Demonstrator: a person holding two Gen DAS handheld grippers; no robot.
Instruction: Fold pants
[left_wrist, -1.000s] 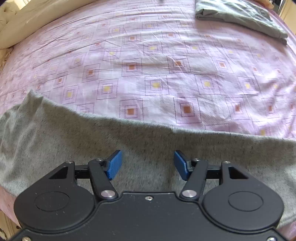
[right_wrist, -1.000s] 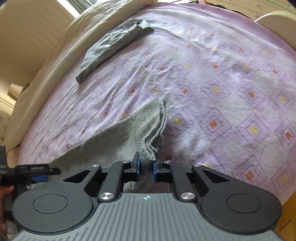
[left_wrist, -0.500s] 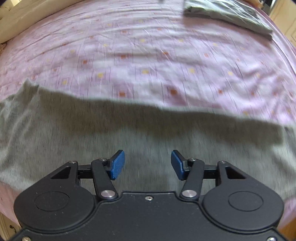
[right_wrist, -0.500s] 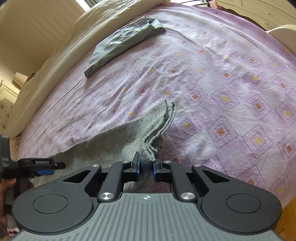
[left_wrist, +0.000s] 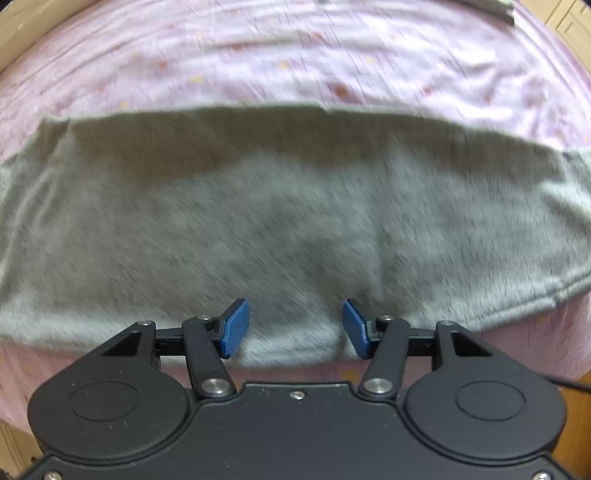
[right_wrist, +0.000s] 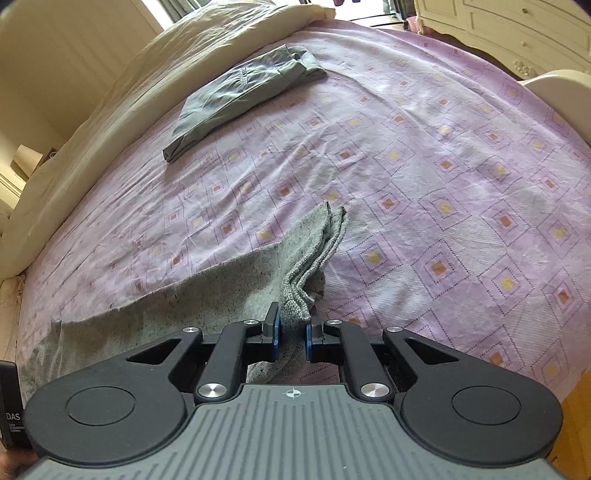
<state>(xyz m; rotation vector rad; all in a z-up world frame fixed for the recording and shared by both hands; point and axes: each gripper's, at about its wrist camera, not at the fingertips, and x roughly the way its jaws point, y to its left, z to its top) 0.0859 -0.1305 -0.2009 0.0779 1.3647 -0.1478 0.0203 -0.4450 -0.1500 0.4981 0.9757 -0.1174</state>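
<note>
The gray pants (left_wrist: 295, 221) lie flat on the bed, near its front edge, on a purple sheet (left_wrist: 295, 55) with little squares. In the left wrist view they spread wide from side to side and look blurry. The right wrist view shows what the left one does not: one end of the pants (right_wrist: 314, 258) is bunched into folds and lifted off the sheet. It also shows a folded gray-green cloth (right_wrist: 243, 99) far back on the bed beside a cream blanket (right_wrist: 129, 92).

The right gripper (right_wrist: 291, 332) is clamped on that bunched end. The left gripper (left_wrist: 295, 328) hangs over the pants with its blue fingers (left_wrist: 234, 328) apart and nothing between them.

A second ago the left view showed only a strip of pants. Now the pants fill most of it. The bunched end stands a bit higher than before.
</note>
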